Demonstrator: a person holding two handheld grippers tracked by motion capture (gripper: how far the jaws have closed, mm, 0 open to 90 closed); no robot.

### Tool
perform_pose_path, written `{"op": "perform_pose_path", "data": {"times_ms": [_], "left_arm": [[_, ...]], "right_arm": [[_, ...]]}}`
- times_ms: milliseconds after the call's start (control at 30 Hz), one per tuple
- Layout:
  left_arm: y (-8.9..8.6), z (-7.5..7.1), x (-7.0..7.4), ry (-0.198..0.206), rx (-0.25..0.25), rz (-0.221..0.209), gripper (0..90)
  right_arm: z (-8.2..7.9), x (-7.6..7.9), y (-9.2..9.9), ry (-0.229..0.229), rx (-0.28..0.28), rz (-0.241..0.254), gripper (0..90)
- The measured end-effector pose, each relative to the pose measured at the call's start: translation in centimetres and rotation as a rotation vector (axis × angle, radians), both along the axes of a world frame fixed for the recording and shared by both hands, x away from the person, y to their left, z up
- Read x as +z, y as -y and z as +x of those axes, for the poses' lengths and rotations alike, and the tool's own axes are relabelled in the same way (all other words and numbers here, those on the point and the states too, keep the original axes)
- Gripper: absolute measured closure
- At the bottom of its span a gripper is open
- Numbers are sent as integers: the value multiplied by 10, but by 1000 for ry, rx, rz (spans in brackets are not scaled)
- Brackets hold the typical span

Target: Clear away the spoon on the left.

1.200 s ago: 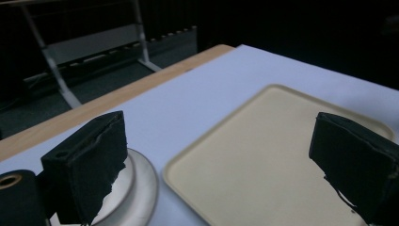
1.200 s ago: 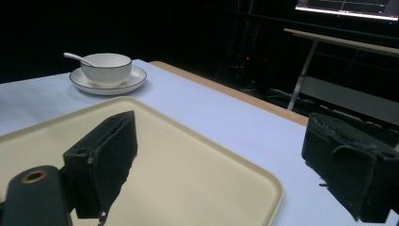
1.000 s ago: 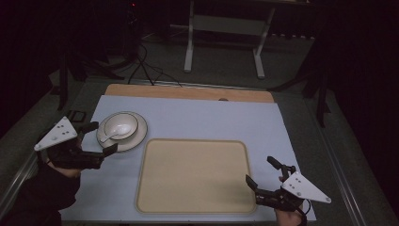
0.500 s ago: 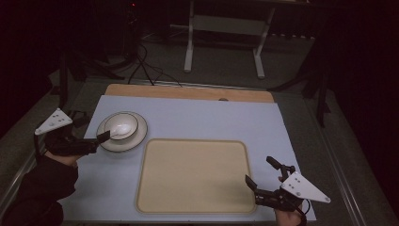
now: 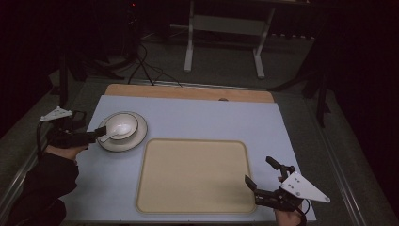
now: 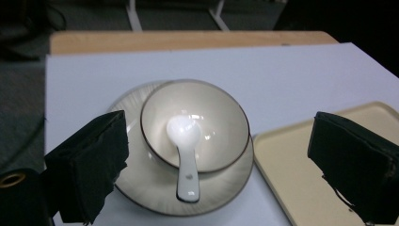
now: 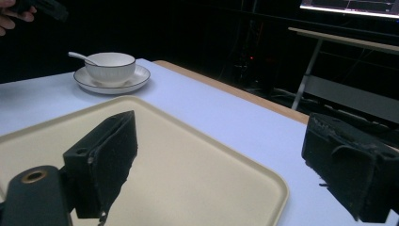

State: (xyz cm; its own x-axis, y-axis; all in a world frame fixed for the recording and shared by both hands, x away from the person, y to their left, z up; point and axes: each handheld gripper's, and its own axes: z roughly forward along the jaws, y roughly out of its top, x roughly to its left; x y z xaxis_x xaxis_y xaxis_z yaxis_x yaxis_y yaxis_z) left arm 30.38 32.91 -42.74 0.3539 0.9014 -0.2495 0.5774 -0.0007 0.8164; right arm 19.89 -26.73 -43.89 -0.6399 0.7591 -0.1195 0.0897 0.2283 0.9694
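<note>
A white bowl (image 5: 121, 125) stands on a white plate (image 5: 134, 140) at the table's left, with a white spoon (image 5: 109, 137) resting in it, handle toward the left. My left gripper (image 5: 99, 132) sits level at the plate's left rim, open; in the left gripper view its jaws flank the bowl (image 6: 195, 125), spoon (image 6: 186, 160) and plate (image 6: 141, 186) without touching them. My right gripper (image 5: 259, 170) stands open over the near right corner of the beige tray (image 5: 193, 175), holding nothing. The right gripper view shows the tray (image 7: 164, 155) between its jaws and the bowl (image 7: 110, 66) far off.
A light blue mat (image 5: 197, 117) covers the table, with a wooden strip (image 5: 188, 92) along the far edge. Beyond it are a metal stand (image 5: 223, 42) and cables (image 5: 141, 66) on the floor. A hand (image 7: 11, 16) holding the left gripper appears in the right gripper view.
My left gripper has drawn back to the left and turned level, its tips now at the plate's left rim. The right gripper, bowl, spoon and tray have stayed put.
</note>
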Motion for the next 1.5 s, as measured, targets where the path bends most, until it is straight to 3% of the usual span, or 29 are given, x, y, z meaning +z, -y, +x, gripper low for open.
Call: {"op": "perform_pose_path", "data": {"times_ms": [67,133,200,367,667,900,1000,1167,1500], "left_arm": [[-1,1,-2,-20,2,-3,62],[-3,4,-7,-75,12,-12,62],[-5,5,-9,-100,23,-11,63],[-8,9,-14,-172,-9,-20,63],[-16,17,-21,-264,-67,-59,74],[-20,25,-28,-316,-68,-83,134],[-21,29,-32,-359,-73,-97,153],[-23,36,-38,-424,-52,-97,237],[-30,47,-48,-479,-80,-192,447]], "right_arm": [[0,0,0,1,1,-1,108],[0,0,0,0,2,-1,108],[1,-1,0,0,2,-1,108],[1,-1,0,-5,3,-1,109],[2,-2,-1,-16,7,-3,108],[3,-3,-1,-19,9,-6,109],[3,-3,-1,-22,11,-6,109],[4,-3,-1,-29,11,-4,109],[5,-4,-1,-38,9,-7,109]]}}
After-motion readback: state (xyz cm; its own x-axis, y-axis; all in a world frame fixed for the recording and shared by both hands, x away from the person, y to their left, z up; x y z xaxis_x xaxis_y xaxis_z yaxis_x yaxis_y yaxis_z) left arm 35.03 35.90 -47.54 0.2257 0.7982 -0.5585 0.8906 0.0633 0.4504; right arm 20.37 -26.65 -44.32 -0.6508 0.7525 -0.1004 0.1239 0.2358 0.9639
